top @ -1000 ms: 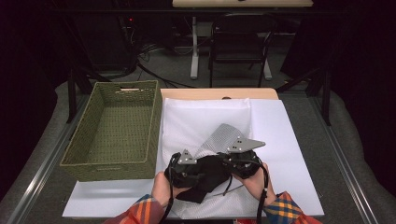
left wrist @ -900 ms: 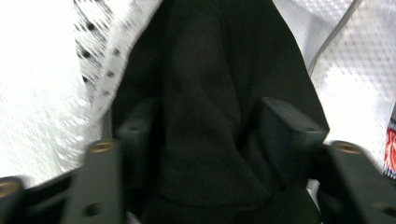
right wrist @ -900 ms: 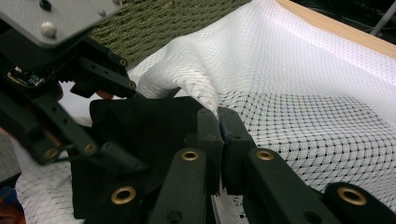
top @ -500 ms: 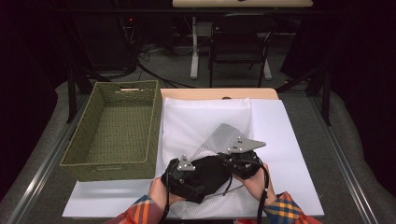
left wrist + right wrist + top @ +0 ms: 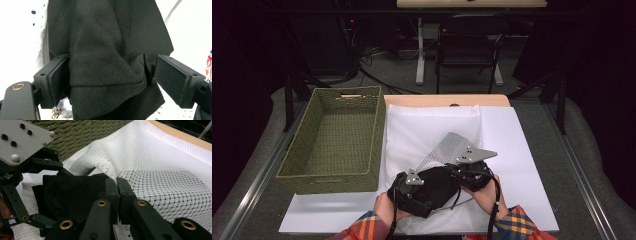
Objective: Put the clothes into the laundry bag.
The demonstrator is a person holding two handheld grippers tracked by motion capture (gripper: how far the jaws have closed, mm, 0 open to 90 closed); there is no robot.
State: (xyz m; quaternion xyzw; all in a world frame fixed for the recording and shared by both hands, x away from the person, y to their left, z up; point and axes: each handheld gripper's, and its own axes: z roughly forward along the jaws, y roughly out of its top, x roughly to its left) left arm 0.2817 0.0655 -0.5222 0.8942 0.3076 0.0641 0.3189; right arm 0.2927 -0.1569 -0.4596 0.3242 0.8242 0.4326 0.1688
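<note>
A black cloth (image 5: 438, 186) lies bunched at the near end of a white mesh bag (image 5: 432, 130) on the white sheet. My left gripper (image 5: 419, 192) is at the cloth. In the left gripper view its jaws stand wide apart, and the black cloth (image 5: 105, 45) fills the gap of the left gripper (image 5: 107, 75). A metal zipper pull (image 5: 55, 112) shows beneath. My right gripper (image 5: 462, 172) sits just right of the cloth. In the right gripper view, the right gripper (image 5: 117, 187) is shut on the edge of the mesh bag (image 5: 155, 170), lifting it beside the black cloth (image 5: 72, 192).
An olive woven basket (image 5: 332, 135) stands to the left of the bag, its wall close to the left hand. The white sheet (image 5: 522, 150) reaches right to the table's metal edge. A wooden strip (image 5: 447, 100) runs along the far side.
The left gripper has shifted a little nearer and rightward, and the black cloth that trailed toward the front edge is now gathered up at the bag's near end. The right gripper has stayed put.
</note>
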